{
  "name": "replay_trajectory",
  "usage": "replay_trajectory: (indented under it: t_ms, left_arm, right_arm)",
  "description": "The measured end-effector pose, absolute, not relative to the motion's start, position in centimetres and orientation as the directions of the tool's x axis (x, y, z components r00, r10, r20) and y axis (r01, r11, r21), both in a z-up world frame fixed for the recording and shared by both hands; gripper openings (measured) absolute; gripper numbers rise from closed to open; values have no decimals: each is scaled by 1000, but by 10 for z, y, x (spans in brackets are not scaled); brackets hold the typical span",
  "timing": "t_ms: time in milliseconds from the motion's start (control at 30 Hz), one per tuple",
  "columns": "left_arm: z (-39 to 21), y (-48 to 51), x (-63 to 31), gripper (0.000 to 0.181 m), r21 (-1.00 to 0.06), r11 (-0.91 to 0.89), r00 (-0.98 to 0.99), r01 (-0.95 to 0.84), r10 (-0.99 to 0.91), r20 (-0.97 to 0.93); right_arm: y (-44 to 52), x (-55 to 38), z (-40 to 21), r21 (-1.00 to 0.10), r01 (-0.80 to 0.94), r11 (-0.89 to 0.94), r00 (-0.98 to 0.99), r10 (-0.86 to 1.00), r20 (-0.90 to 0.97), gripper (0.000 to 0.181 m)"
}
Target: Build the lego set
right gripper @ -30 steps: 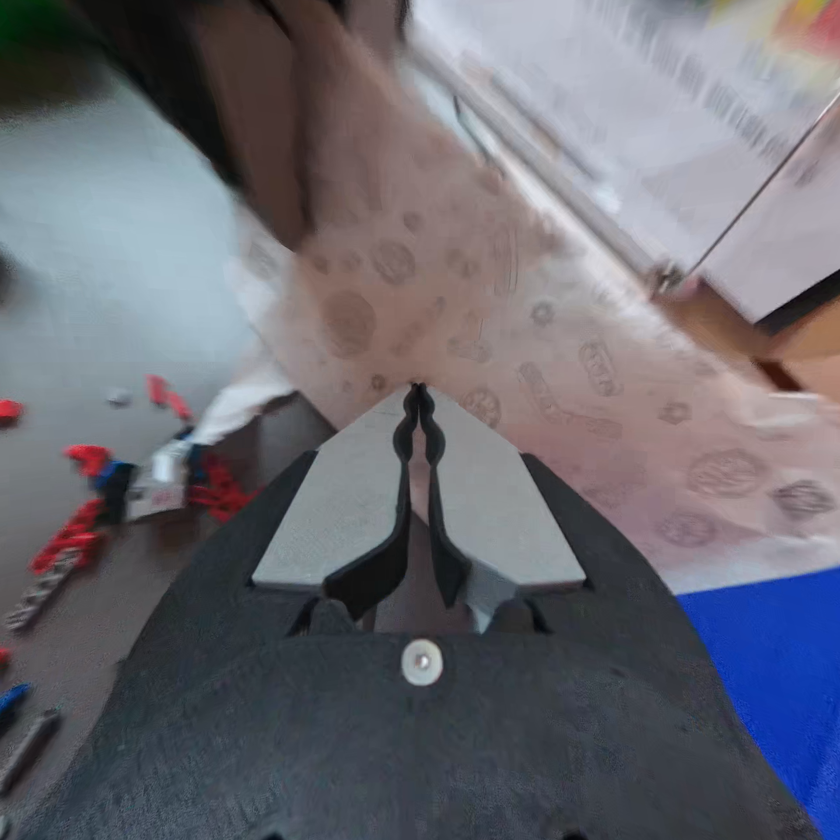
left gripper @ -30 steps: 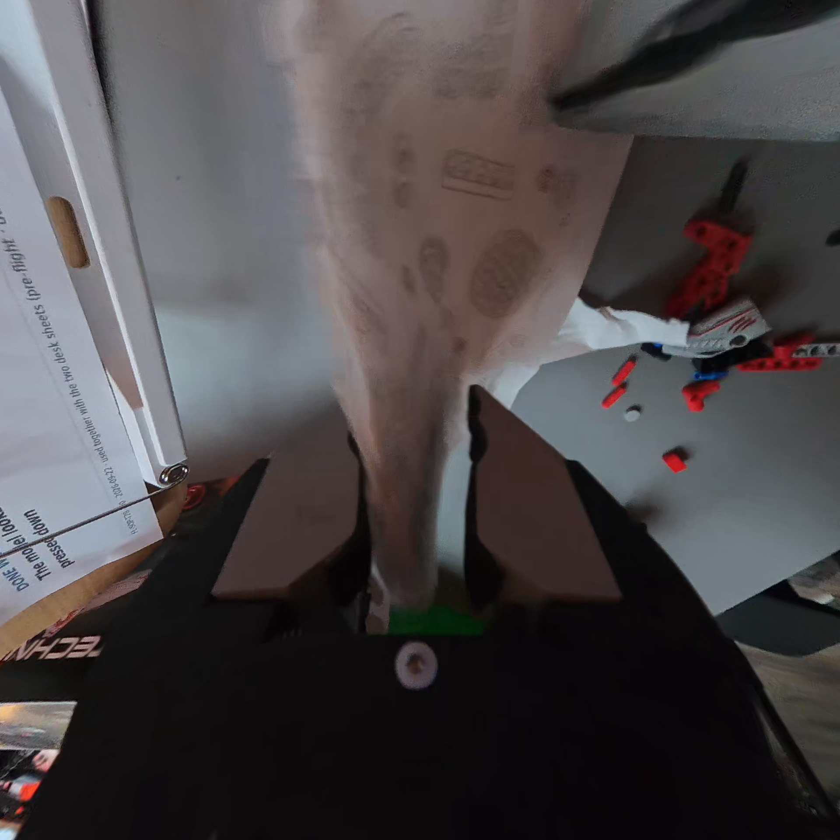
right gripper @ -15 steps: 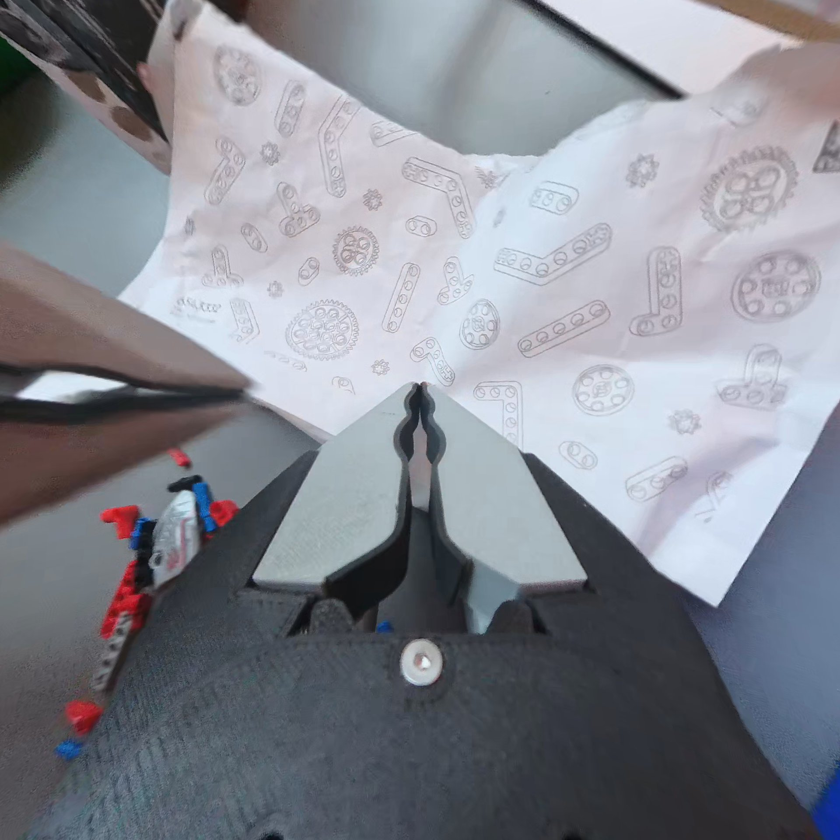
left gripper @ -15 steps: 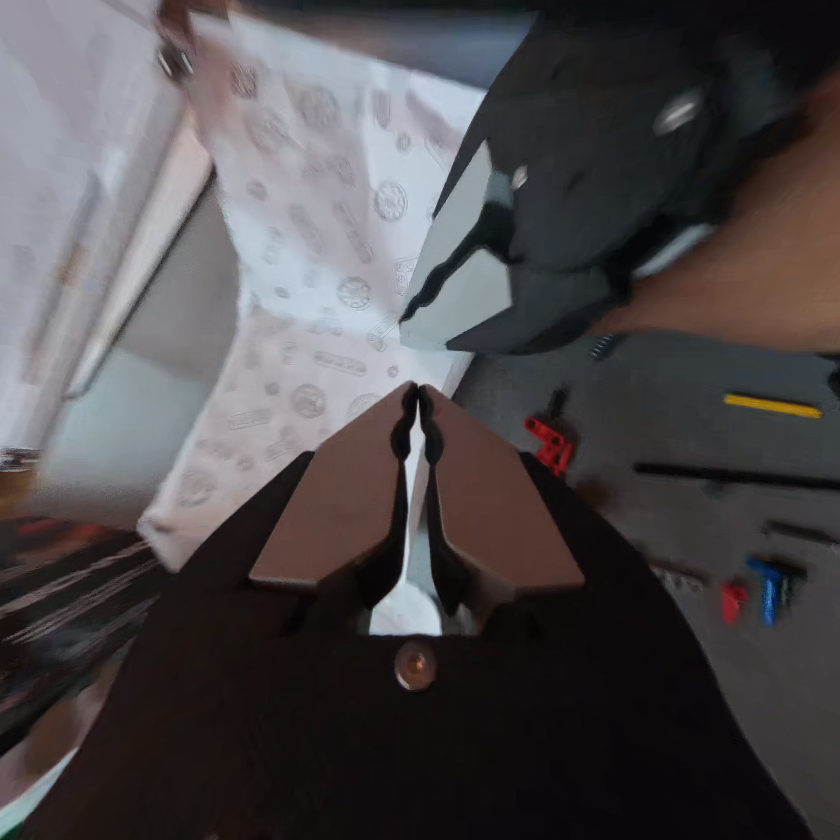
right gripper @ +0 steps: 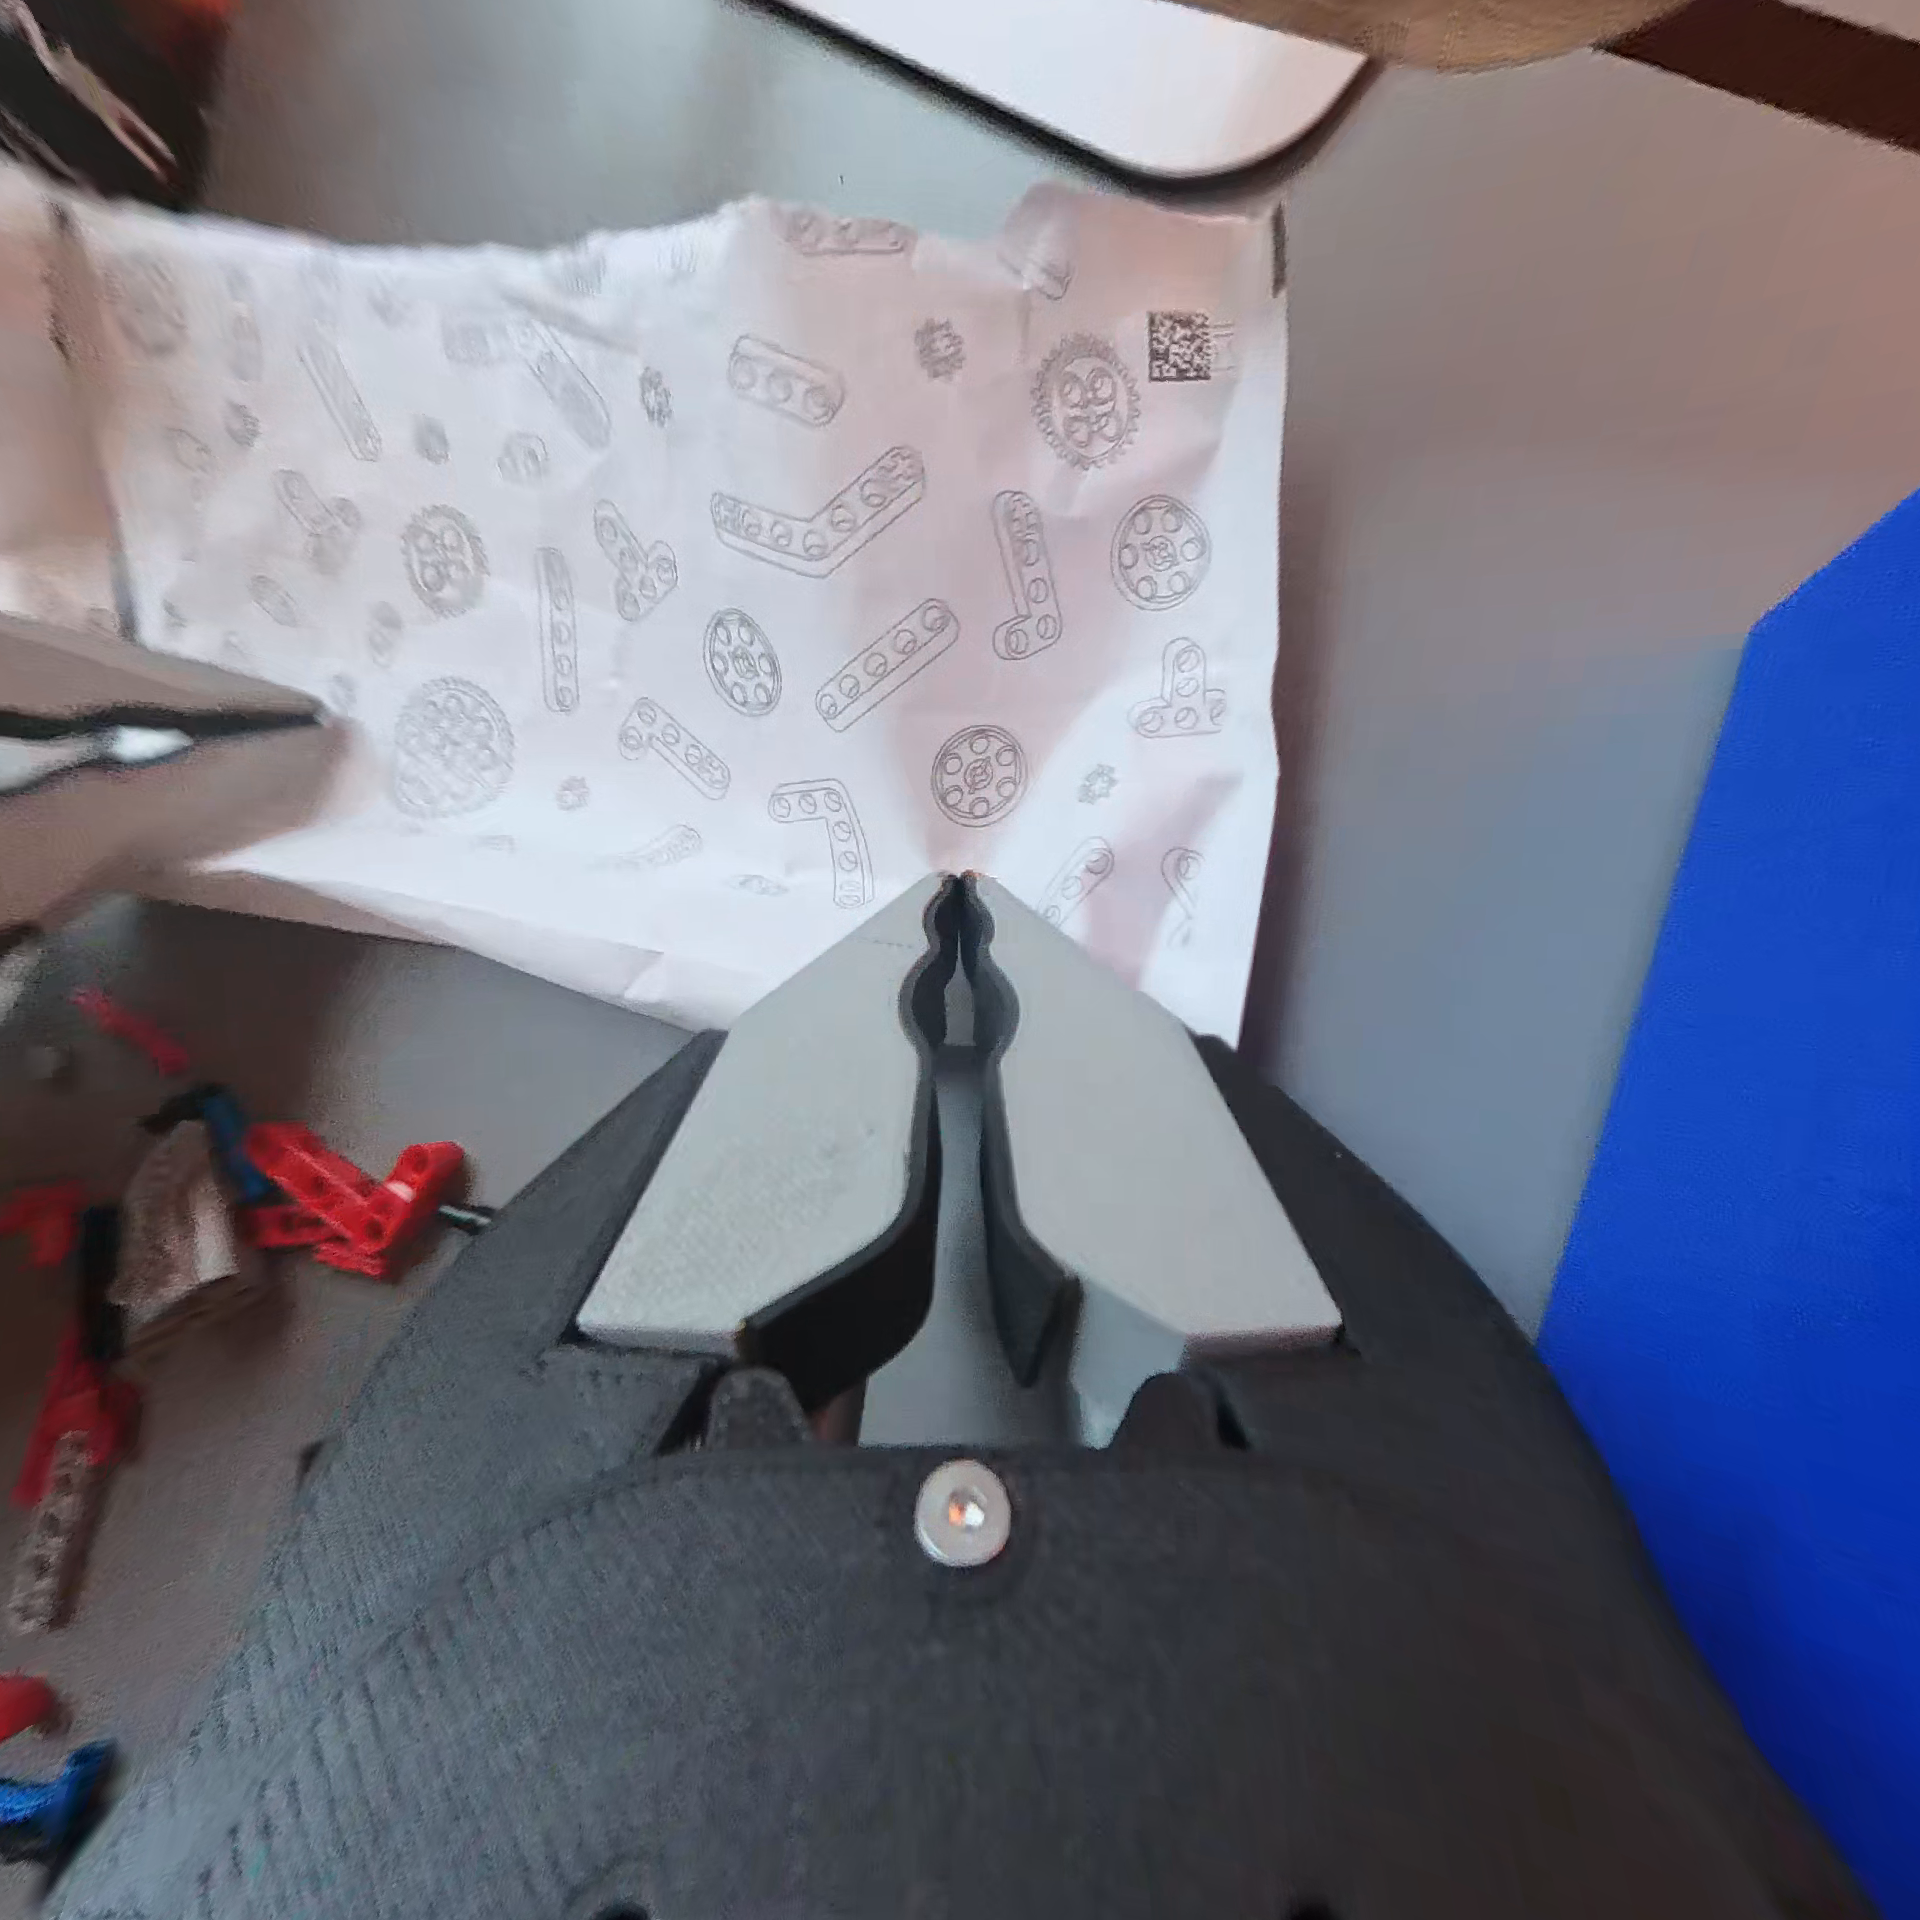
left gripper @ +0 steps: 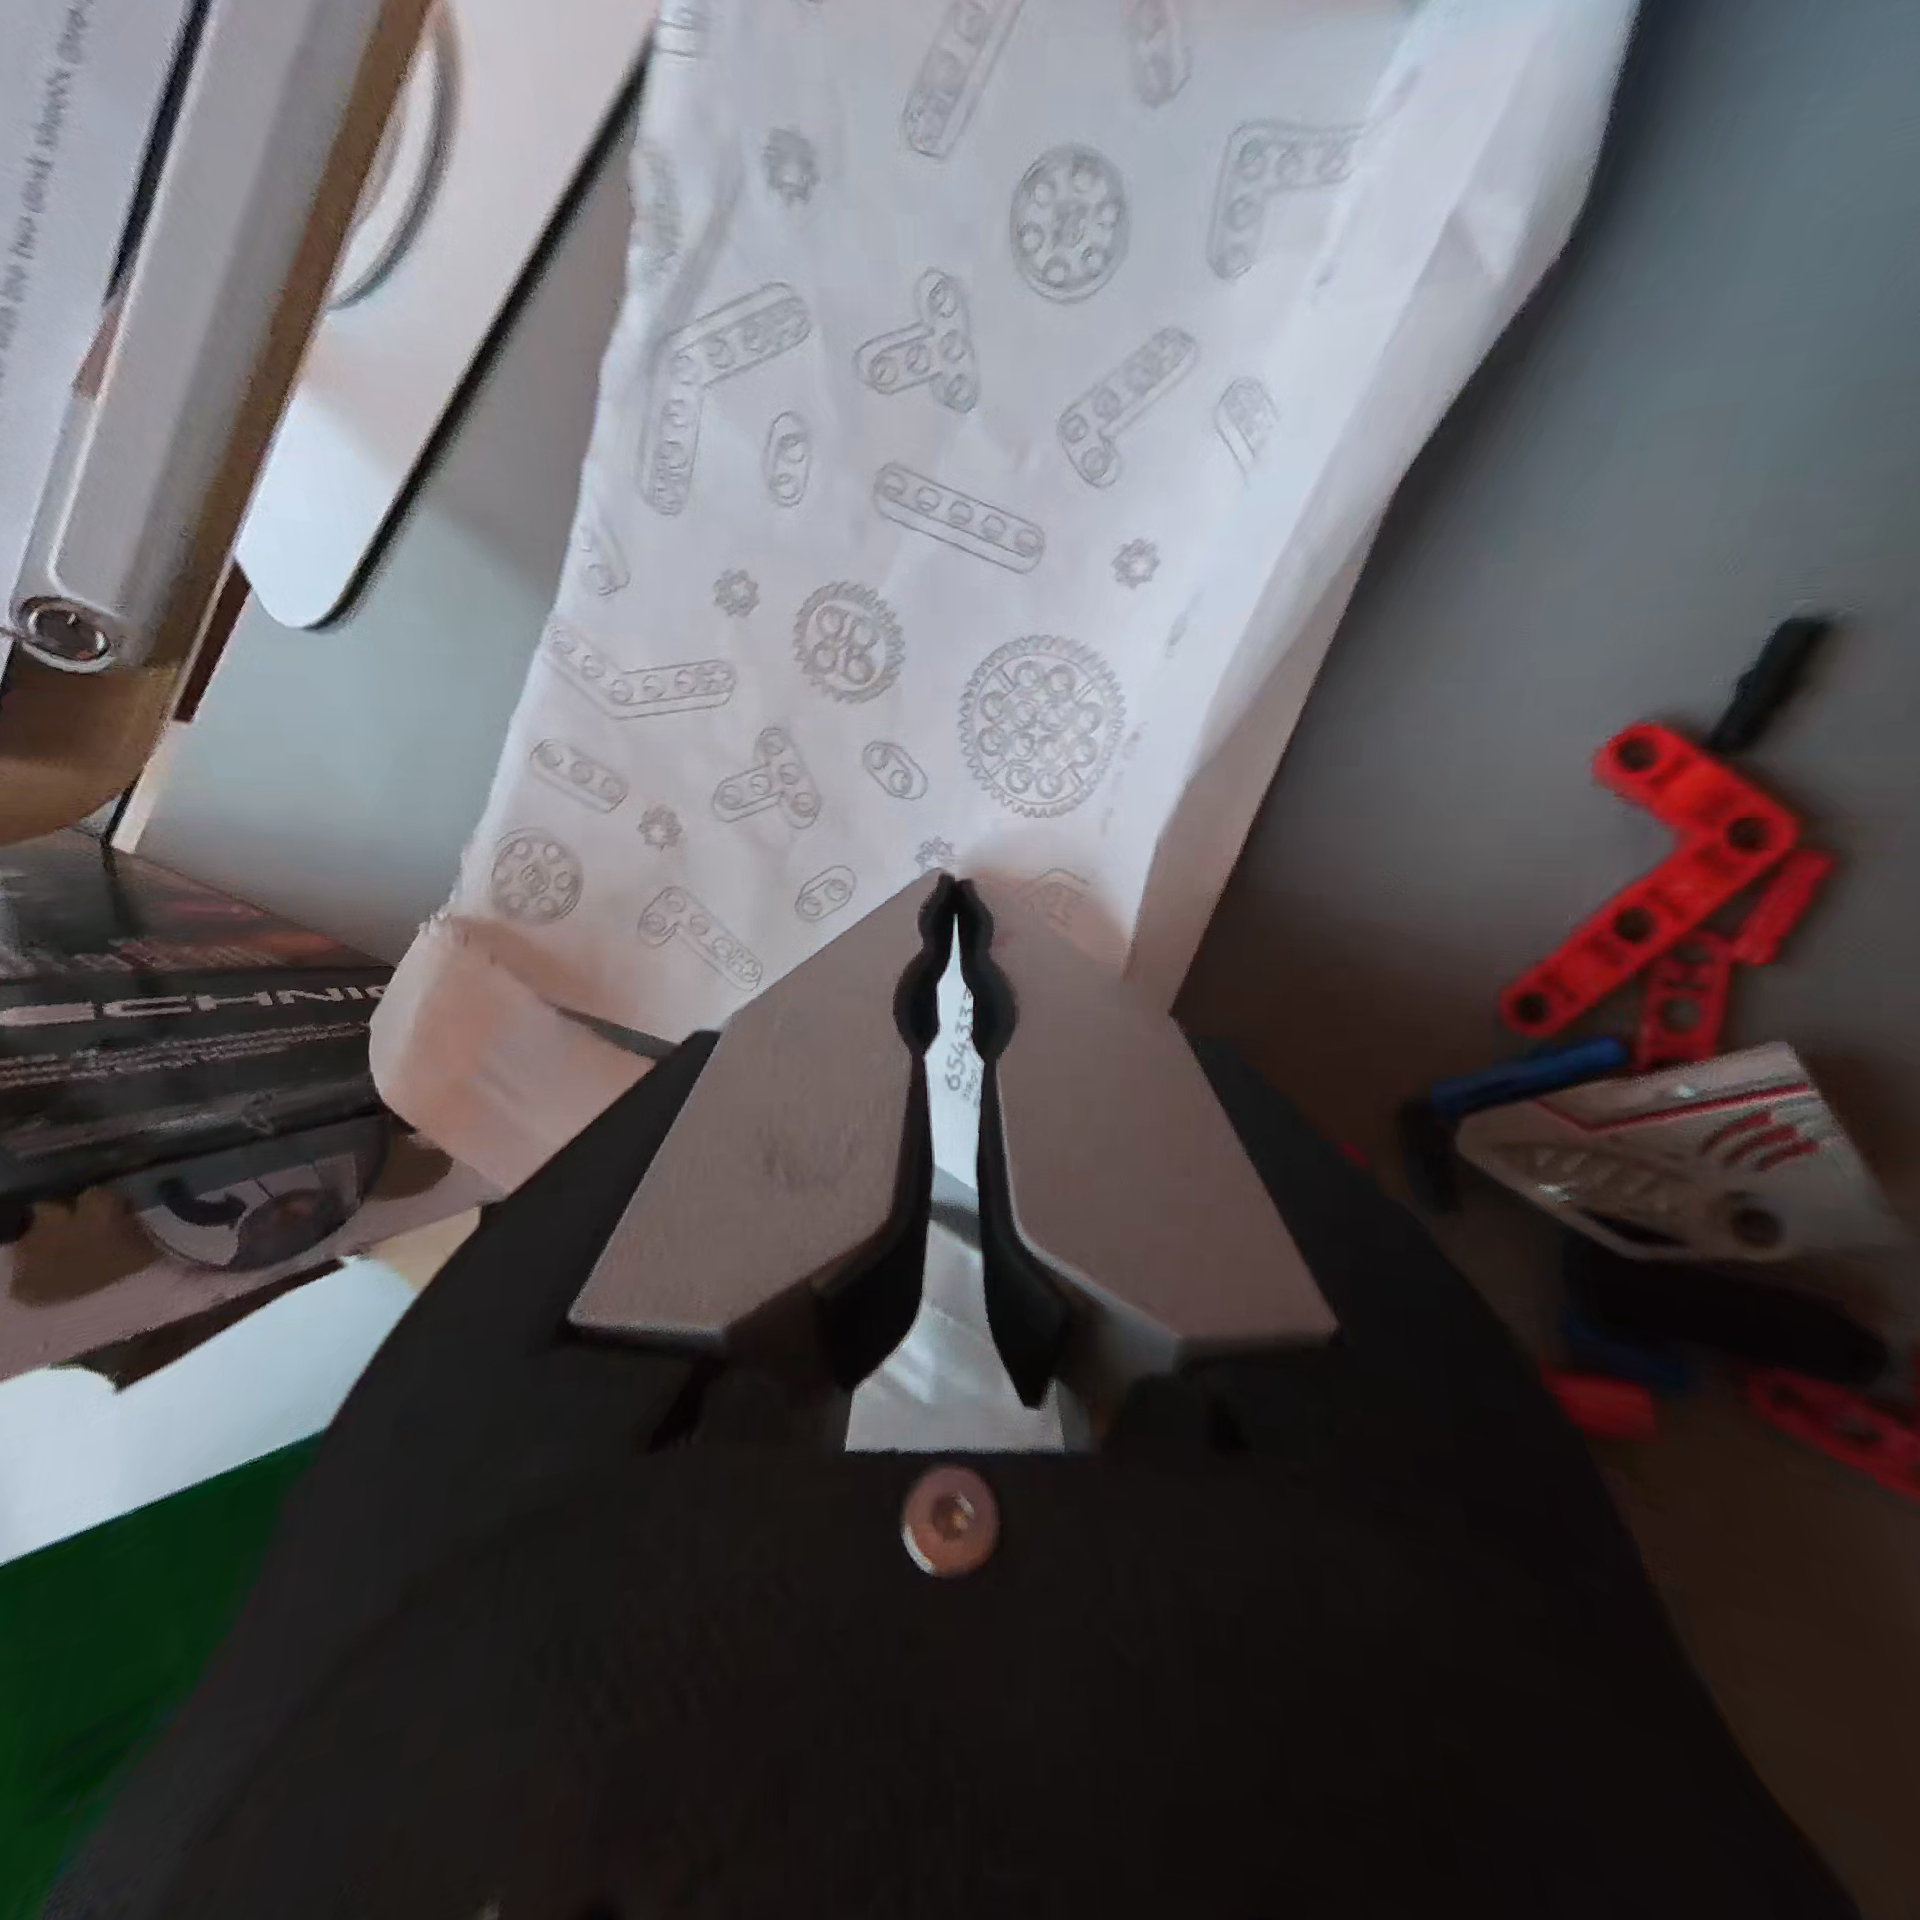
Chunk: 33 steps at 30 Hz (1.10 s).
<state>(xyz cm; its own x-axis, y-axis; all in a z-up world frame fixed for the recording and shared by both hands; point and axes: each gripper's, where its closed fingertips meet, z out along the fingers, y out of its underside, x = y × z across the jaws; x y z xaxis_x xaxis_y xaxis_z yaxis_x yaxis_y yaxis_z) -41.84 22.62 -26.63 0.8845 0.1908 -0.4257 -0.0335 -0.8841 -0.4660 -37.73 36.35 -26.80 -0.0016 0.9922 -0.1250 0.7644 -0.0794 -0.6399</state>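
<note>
A white paper bag (left gripper: 935, 468) printed with grey outlines of parts lies flat on the grey table; it also shows in the right wrist view (right gripper: 727, 582). My left gripper (left gripper: 951, 885) is shut, its tips over the bag's near edge, and nothing shows between them. It also shows at the left of the right wrist view (right gripper: 301, 717), above the bag. My right gripper (right gripper: 961, 881) is shut over the bag's near right corner, with nothing seen in it. Loose pieces lie beside the bag: a red angled beam (left gripper: 1683, 883), a grey printed panel (left gripper: 1662, 1164) and red pieces (right gripper: 343, 1195).
A black set box (left gripper: 177, 1029) lies left of the bag. A white stand with a printed sheet (left gripper: 94, 364) and a white rounded board (left gripper: 343, 447) stand behind. A blue block (right gripper: 1766, 1039) is at the right. A grey beam (right gripper: 52, 1507) and a blue piece (right gripper: 52, 1818) lie at the near left. About 15 centimeters separates my left fingertips from my right.
One second ago my left gripper held the bag up between its fingers. It let go, and the bag now lies flat. Both grippers have swung round to point at it, shut.
</note>
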Motion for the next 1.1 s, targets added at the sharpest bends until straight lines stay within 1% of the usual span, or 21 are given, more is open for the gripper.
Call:
replay_trajectory:
  t_ms: [33, 100, 133, 167, 200, 233, 267, 400, 500, 533, 567, 600, 633, 700, 800, 867, 900, 933, 1000, 1067, 1100]
  left_arm:
    - [-263, 230, -415, 0, -519, -855, 898, -12, 219, -381]
    - [-243, 249, -396, 0, -666, -745, 952, 37, 228, -202]
    - [-231, 258, -385, 0, -723, -689, 970, 48, 204, -130]
    - [-223, 263, -376, 0, -749, -660, 982, 55, 172, -79]
    - [-224, 261, -372, 0, -732, -680, 987, 55, 147, -63]
    - [-230, 256, -374, 5, -686, -725, 986, 50, 145, -82]
    - [-237, 248, -377, 18, -643, -765, 982, 45, 151, -111]
    - [-252, 225, -380, 9, -575, -814, 970, 80, 195, -143]
    - [-248, 218, -372, 29, -576, -808, 974, 124, 211, -87]
    - [-246, 215, -370, 34, -568, -813, 974, 132, 213, -78]
    - [-242, 214, -368, 33, -572, -810, 974, 134, 213, -74]
    - [-237, 215, -367, 25, -587, -799, 975, 128, 210, -74]
    - [-230, 217, -367, 22, -601, -791, 976, 116, 204, -81]
    - [-220, 222, -371, 24, -602, -793, 973, 94, 203, -115]
    - [-212, 223, -380, 25, -572, -816, 970, 83, 198, -142]
    - [-218, 214, -385, 35, -519, -847, 969, 114, 210, -129]
    - [-223, 207, -387, 38, -493, -860, 966, 131, 223, -133]
    - [-228, 201, -388, 36, -479, -868, 965, 135, 225, -135]
    - [-231, 196, -384, 31, -500, -854, 966, 141, 229, -119]
    - [-233, 191, -382, 39, -515, -840, 965, 172, 250, -85]
    - [-236, 189, -382, 46, -512, -837, 963, 193, 260, -63]
  right_arm:
    - [364, -376, -268, -634, 773, -32, -7, 998, -58, 0]
    - [364, -373, -268, -621, 784, 10, -3, 1000, 11, 0]
    - [363, -373, -268, -620, 784, 2, 2, 1000, 5, 0]
    - [360, -373, -266, -625, 780, -16, 3, 1000, -23, 0]
    - [356, -372, -262, -635, 772, -35, -5, 998, -60, 0]
    - [352, -371, -257, -649, 760, -46, -16, 996, -88, 0]
    - [350, -370, -251, -666, 744, -45, -25, 995, -96, 0]
    - [349, -355, -239, -710, 703, -37, -31, 996, -83, 0]
    - [346, -348, -238, -719, 690, -88, -22, 990, -142, 0]
    - [346, -347, -238, -723, 683, -102, -8, 989, -148, 10]
    - [347, -348, -240, -722, 684, -102, -7, 989, -146, 21]
    - [347, -351, -244, -711, 697, -88, -14, 991, -136, 14]
    - [350, -355, -251, -690, 721, -70, -16, 993, -117, 0]
    - [354, -367, -267, -630, 776, -34, -33, 995, -94, 0]
    - [353, -383, -266, -611, 792, -23, -53, 993, -107, 0]
    - [353, -383, -255, -633, 774, -14, -47, 996, -80, 2]
    - [356, -381, -250, -657, 754, -7, -33, 998, -50, 14]
    - [360, -379, -246, -678, 735, -7, -16, 999, -28, 28]
    - [369, -375, -240, -711, 703, -19, 34, 999, 7, 50]
    - [382, -373, -235, -730, 683, -2, 85, 993, 77, 77]
    - [387, -373, -236, -723, 691, 11, 97, 989, 108, 82]
